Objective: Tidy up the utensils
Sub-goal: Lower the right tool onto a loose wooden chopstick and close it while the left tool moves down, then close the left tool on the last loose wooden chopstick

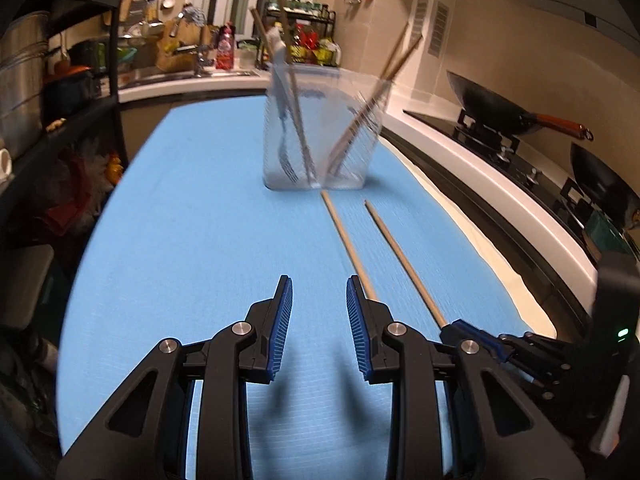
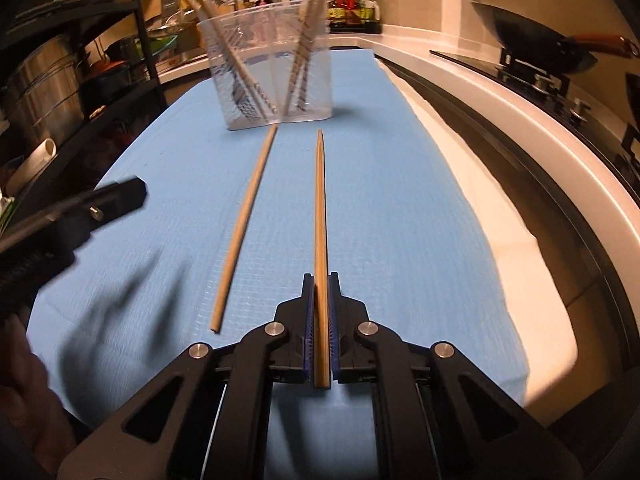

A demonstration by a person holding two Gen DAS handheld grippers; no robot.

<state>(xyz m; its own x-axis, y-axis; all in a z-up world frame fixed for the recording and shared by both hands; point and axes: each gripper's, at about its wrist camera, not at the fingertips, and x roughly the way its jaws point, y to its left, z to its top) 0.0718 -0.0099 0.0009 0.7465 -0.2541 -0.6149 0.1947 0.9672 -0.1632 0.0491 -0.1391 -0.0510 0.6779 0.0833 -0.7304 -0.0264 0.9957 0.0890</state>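
A clear plastic holder (image 1: 320, 132) stands on the blue mat (image 1: 192, 216) and holds a fork and several wooden chopsticks; it also shows in the right wrist view (image 2: 272, 68). Two loose wooden chopsticks lie in front of it. My right gripper (image 2: 321, 284) is shut on the right chopstick (image 2: 319, 208), gripping its near end; this also shows in the left wrist view (image 1: 404, 264). The left chopstick (image 2: 246, 216) lies free on the mat, also seen in the left wrist view (image 1: 346, 240). My left gripper (image 1: 319, 292) is open and empty, just left of that chopstick.
A white counter edge (image 1: 480, 168) runs along the right with a hob and a black wok (image 1: 492, 108). A dark shelf rack (image 1: 60, 92) with pots stands at the left. A sink area with bottles (image 1: 224, 52) is at the back.
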